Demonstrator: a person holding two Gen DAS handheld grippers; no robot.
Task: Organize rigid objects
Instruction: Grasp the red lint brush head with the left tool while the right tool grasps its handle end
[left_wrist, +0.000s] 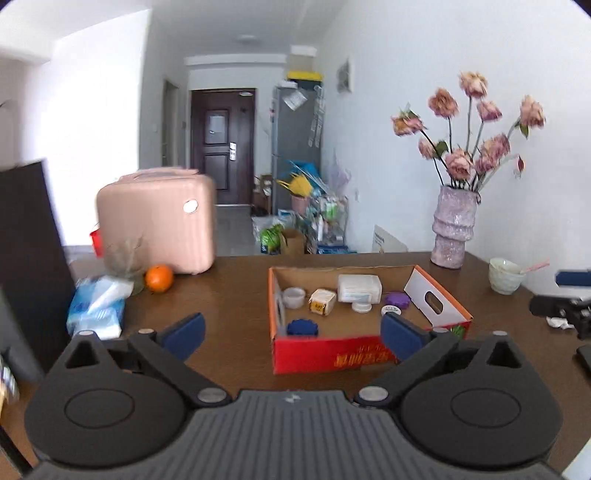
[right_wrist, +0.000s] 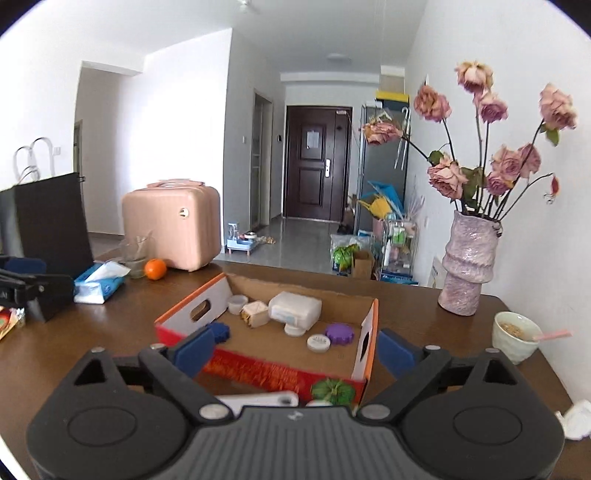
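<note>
A red cardboard box (left_wrist: 332, 356) (right_wrist: 266, 373) stands open on the brown table. Inside lie a white rectangular container (left_wrist: 359, 288) (right_wrist: 294, 309), a small tan box (left_wrist: 322, 301) (right_wrist: 255, 313), a white cup (left_wrist: 294, 297) (right_wrist: 236, 304), a blue toothed lid (left_wrist: 303, 327) (right_wrist: 218, 329), a purple toothed lid (left_wrist: 396, 299) (right_wrist: 340, 333) and white caps (left_wrist: 361, 306) (right_wrist: 318, 343). My left gripper (left_wrist: 293, 338) is open and empty, just in front of the box. My right gripper (right_wrist: 295, 352) is open and empty, over the box's near edge.
A pink vase with dried roses (left_wrist: 453, 229) (right_wrist: 467, 264) and a bowl with a spoon (left_wrist: 506, 275) (right_wrist: 516, 336) stand at the right. A pink case (left_wrist: 157, 225) (right_wrist: 171, 227), an orange (left_wrist: 159, 278) (right_wrist: 155, 268), a tissue pack (left_wrist: 96, 308) (right_wrist: 99, 282) and a black bag (right_wrist: 48, 221) are at the left.
</note>
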